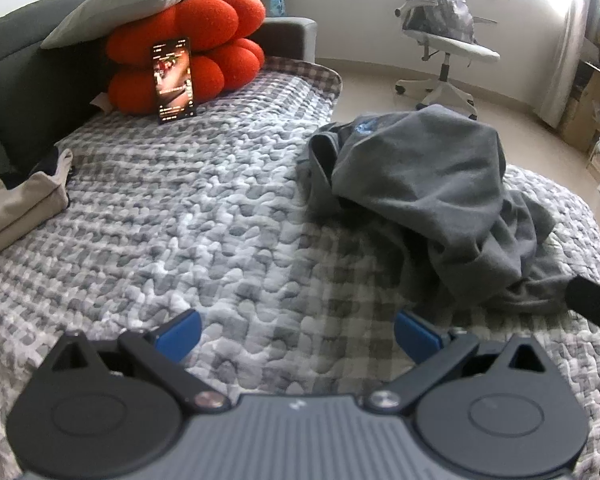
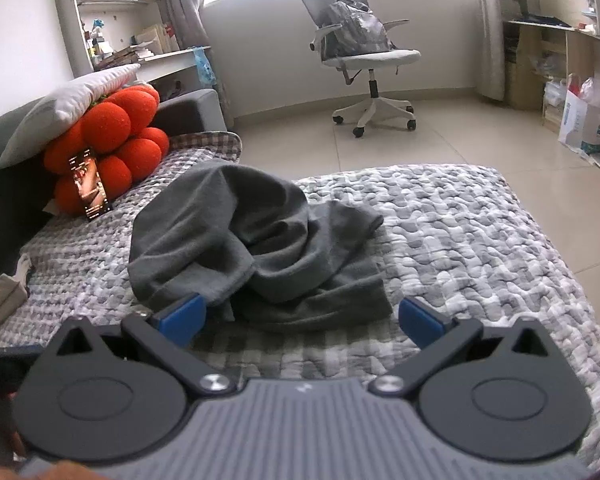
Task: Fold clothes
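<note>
A grey garment (image 2: 256, 248) is lying in a crumpled heap on the bed (image 2: 480, 240), toward its far edge, not folded. It is looking soft, thick and fleecy, so I judge it is light, limp and not slippery; a hem or a cuff at the near side of the heap would give a good hold. The quilt (image 1: 180, 220) under it is showing a bumpy checked texture. The left gripper (image 1: 296, 334) and the right gripper (image 2: 300, 322) are both hovering with jaws wide and holding nothing.
</note>
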Demonstrator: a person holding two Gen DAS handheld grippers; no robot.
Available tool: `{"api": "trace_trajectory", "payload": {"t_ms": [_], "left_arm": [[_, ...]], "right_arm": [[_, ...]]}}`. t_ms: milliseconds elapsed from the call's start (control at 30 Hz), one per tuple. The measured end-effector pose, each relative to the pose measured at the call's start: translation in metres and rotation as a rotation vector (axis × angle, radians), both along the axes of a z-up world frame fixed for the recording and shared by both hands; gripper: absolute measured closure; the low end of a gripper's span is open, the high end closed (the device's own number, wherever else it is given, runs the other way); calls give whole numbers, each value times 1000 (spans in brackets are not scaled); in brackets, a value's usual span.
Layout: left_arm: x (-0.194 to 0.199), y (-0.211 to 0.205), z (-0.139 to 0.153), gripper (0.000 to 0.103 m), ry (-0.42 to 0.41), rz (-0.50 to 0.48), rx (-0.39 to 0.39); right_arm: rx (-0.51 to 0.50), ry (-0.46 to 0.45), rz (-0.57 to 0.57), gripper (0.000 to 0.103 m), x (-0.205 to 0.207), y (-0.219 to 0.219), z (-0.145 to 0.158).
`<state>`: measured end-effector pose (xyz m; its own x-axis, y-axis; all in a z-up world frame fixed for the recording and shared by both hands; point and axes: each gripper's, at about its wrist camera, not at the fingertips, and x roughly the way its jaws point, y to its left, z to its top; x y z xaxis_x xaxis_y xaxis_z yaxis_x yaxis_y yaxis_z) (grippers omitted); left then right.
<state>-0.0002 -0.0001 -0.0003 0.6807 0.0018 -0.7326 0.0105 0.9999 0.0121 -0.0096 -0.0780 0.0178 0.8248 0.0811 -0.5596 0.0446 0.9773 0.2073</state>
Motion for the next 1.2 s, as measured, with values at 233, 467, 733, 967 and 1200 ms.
{"api": "trace_trajectory", "payload": {"t_ms": [233,467,733,967,1200], "left_arm": [[-2,-1,-3,0,0,-8,27],[0,-4,-2,0,9,-18,44],[1,-3,-2,0,11,-24,40],[1,-3,-3,0,13,-24,41],[1,-4,-4,0,13,-22,47]], "right_arm": [[-2,29,12,0,5,1,2],[0,15,6,0,7,11,-5],[-2,18,10,0,8,13,-5],[-12,26,9,0,9,15,-6],[-20,34,12,0,9,15,-7]]}}
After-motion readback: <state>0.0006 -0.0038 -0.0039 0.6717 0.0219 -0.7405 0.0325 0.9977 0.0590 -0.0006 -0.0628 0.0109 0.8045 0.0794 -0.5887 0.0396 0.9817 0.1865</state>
